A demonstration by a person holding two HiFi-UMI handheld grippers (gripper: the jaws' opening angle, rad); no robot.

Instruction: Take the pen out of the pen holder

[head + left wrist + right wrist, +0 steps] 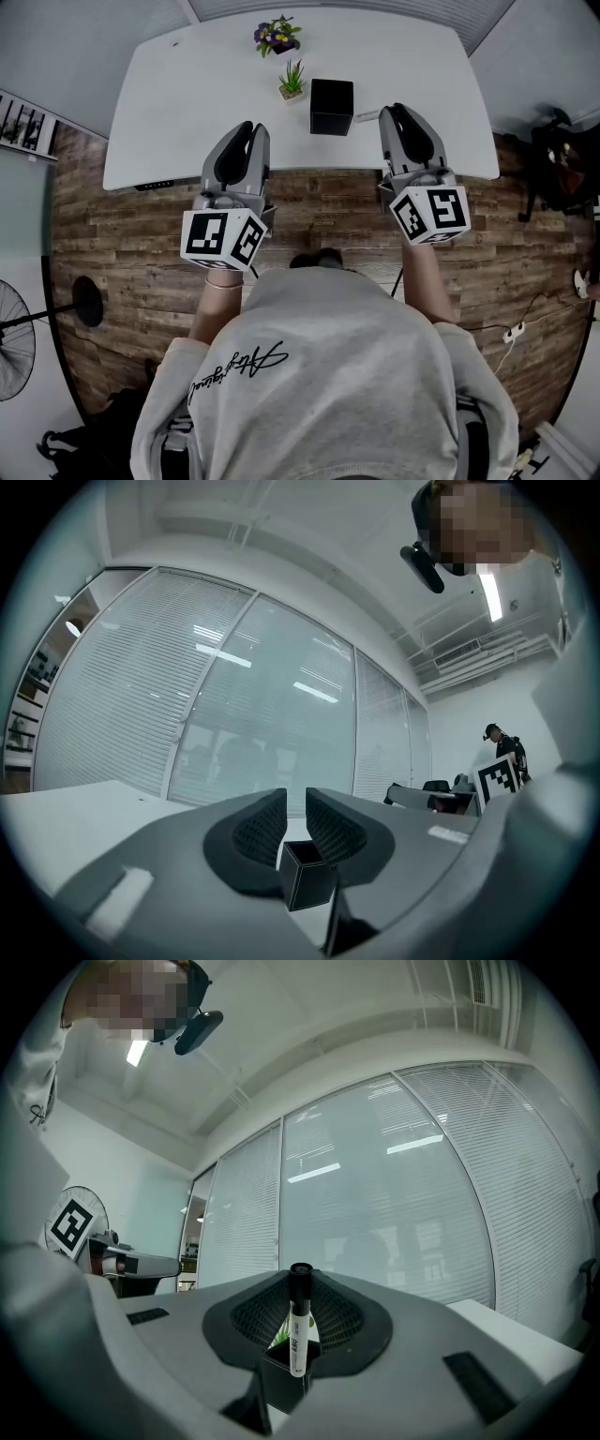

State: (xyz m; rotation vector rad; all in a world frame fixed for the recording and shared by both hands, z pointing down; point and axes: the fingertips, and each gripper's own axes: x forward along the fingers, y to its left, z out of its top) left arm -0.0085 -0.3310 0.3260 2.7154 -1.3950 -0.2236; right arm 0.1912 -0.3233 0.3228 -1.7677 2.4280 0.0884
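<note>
The black square pen holder stands on the white table, between my two grippers. My right gripper is just right of it, shut on a white pen with a black cap. The pen stands upright between the pads, its lower end in front of the holder. In the head view the pen is a short pale bar beside the holder. My left gripper hovers left of the holder, apart from it. Its jaws stand a narrow gap apart, empty, with the holder beyond them.
A small green plant in a pale pot stands just left of the holder, and a pot of purple flowers sits at the table's far edge. A glass wall with blinds lies beyond. A floor fan stands at the left.
</note>
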